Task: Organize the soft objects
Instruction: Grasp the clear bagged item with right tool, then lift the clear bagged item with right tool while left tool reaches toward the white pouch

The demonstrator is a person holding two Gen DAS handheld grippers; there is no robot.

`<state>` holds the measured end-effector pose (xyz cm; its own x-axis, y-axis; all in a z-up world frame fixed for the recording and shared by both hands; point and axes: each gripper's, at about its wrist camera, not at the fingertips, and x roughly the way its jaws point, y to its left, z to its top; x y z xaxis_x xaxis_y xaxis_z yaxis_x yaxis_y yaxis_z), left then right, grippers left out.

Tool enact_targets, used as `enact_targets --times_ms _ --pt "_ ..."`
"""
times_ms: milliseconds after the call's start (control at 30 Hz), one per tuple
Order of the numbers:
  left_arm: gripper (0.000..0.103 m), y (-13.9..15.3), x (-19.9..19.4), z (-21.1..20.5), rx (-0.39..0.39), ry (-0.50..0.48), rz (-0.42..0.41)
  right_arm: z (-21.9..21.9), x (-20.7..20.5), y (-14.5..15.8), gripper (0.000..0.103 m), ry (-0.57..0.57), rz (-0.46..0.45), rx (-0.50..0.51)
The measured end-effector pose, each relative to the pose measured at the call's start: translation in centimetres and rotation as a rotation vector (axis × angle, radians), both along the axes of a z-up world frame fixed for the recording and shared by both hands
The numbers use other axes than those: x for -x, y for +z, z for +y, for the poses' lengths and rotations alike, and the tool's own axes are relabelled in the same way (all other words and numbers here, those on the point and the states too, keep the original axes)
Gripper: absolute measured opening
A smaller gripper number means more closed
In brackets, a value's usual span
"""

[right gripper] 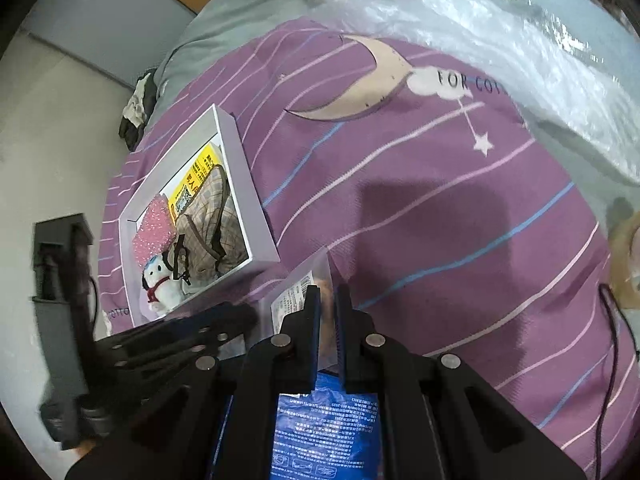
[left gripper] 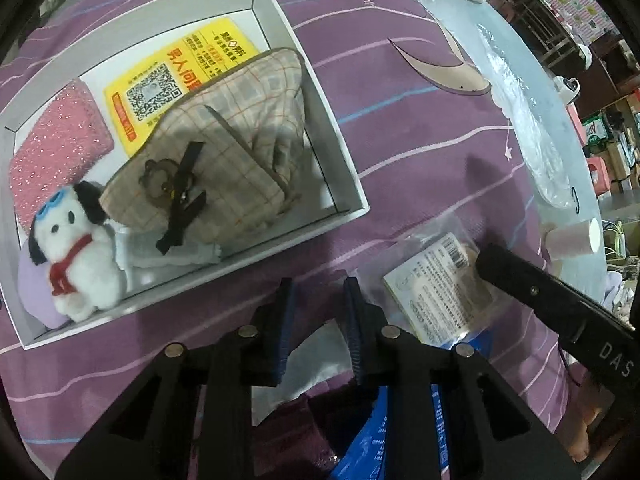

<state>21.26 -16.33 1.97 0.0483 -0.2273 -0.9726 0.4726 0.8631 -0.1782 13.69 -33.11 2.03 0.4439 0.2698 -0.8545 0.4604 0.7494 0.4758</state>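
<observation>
Down low in the right wrist view, the right gripper has its fingers drawn close with only a narrow slit between them, and the clear packet with its printed label lies right at the tips; the fingers seem to pinch its edge, though the fisheye blur makes that hard to confirm. Just near of it a blue printed bag lies under the gripper body. The left gripper hovers with its fingers apart and nothing between them, above the purple striped bedsheet. Under it sit a scrap of white paper and a dark red cloth. To its right lies the same clear packet, with one dark finger of the right gripper touching its far right corner.

Farther out to the left, a white box rests on the bedsheet. Inside it, a plaid pouch fills the right half, with a black strap across it. A white plush dog with a red scarf sits in the near left corner, touching the pouch. A pink sparkly sponge lies beyond the dog, and a yellow card with a QR code lies flat beneath the pouch. Crinkled clear plastic lies along the bed's far right edge.
</observation>
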Motion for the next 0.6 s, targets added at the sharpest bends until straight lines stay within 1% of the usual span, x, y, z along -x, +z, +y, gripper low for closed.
enact_targets --times_ms 233,333,400,467,500,533,600 --pt "0.026 -0.4 -0.1 0.3 0.017 0.005 0.015 -1.4 0.3 -2.0 0.009 -0.025 0.047 -0.143" --pt "0.026 -0.3 0.0 0.8 0.01 -0.001 0.008 -1.4 0.4 -2.6 0.012 -0.021 0.078 -0.153" --pt "0.026 -0.5 -0.1 0.5 0.007 -0.003 0.008 -1.5 0.4 -2.8 0.017 -0.02 0.079 -0.169" --pt "0.026 -0.6 0.0 0.3 0.008 -0.002 0.01 -1.4 0.3 -2.8 0.031 -0.01 0.065 -0.197" --pt "0.026 -0.6 0.0 0.3 0.009 -0.001 0.01 -1.3 0.4 -2.7 0.035 -0.006 0.056 -0.211" --pt "0.026 -0.6 -0.1 0.2 0.009 0.0 0.009 -1.2 0.3 -2.7 0.041 -0.003 0.047 -0.225" --pt "0.026 -0.6 -0.1 0.3 0.009 0.0 0.008 -0.9 0.2 -2.9 0.043 0.005 0.037 -0.259"
